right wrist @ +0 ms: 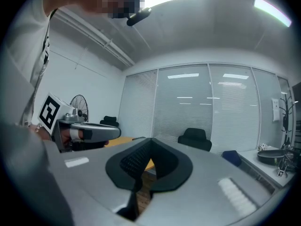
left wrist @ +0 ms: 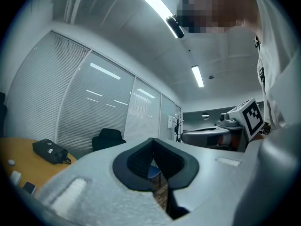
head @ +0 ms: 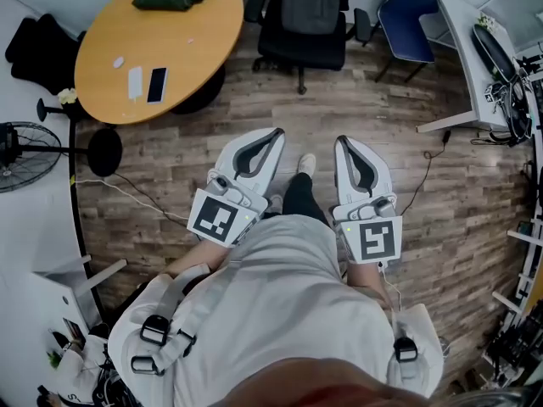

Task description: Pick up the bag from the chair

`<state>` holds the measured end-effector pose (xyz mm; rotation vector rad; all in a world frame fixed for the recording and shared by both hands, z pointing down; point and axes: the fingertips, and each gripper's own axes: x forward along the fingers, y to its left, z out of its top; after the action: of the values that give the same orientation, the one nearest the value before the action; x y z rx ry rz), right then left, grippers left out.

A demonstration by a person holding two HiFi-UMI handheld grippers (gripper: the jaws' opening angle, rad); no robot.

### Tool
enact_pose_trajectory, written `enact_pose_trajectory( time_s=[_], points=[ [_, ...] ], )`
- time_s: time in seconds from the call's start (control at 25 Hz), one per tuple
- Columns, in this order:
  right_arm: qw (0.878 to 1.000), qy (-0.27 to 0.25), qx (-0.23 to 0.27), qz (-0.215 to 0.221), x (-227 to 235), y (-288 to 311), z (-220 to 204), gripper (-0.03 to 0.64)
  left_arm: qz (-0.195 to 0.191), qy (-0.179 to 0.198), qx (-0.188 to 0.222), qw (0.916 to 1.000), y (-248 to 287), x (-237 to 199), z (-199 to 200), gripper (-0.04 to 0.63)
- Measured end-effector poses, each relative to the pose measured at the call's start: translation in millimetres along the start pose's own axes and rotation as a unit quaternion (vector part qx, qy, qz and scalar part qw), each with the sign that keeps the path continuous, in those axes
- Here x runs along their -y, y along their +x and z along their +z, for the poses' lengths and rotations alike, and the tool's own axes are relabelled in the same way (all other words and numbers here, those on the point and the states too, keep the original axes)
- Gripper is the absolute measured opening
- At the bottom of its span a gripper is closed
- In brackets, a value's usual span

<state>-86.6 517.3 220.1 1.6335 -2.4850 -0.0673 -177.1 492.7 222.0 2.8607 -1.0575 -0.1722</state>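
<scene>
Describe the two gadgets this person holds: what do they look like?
The left gripper and right gripper are whitish shells with black padded jaws; each carries a cube with black-and-white square markers. The person wears a light top with black-buckled straps.

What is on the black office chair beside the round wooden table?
A dark grey backpack sits on the black office chair. The seat area beneath the backpack and anything behind it are covered from view.

Floor (head: 254, 113) matt wood planks; table (head: 174, 36) smooth wood top; bag (head: 310, 5) dark cloth.

Bag (head: 310, 2) on chair (head: 299, 55); table (head: 174, 41) leftward
</scene>
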Motion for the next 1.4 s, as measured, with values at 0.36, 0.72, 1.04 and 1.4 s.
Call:
enact_pose_trajectory(
  time_s=[0.36,0.72,1.04,1.4],
  points=[
    [1.0,0.004,0.011,-0.004,53.7,34.2,1.0,0.003,0.002,0.007,0.005,1.0,58.2,-23.8,5.3,0.005],
    [1.0,-0.004,0.015,0.002,119.2,67.3,-0.2,0.003,0.001,0.006,0.002,1.0,133.1,-37.1,7.6,0.005],
    [1.0,-0.001,0.011,0.003,180.9,97.2,-5.9,0.003,0.001,0.002,0.003,1.0,200.4,-46.8,4.5,0.005],
    [1.0,0.006,0.011,0.006,246.6,126.5,-13.9,0.003,0.007,0.0,-0.004,1.0,271.0,-58.8,-4.7,0.005]
  ],
)
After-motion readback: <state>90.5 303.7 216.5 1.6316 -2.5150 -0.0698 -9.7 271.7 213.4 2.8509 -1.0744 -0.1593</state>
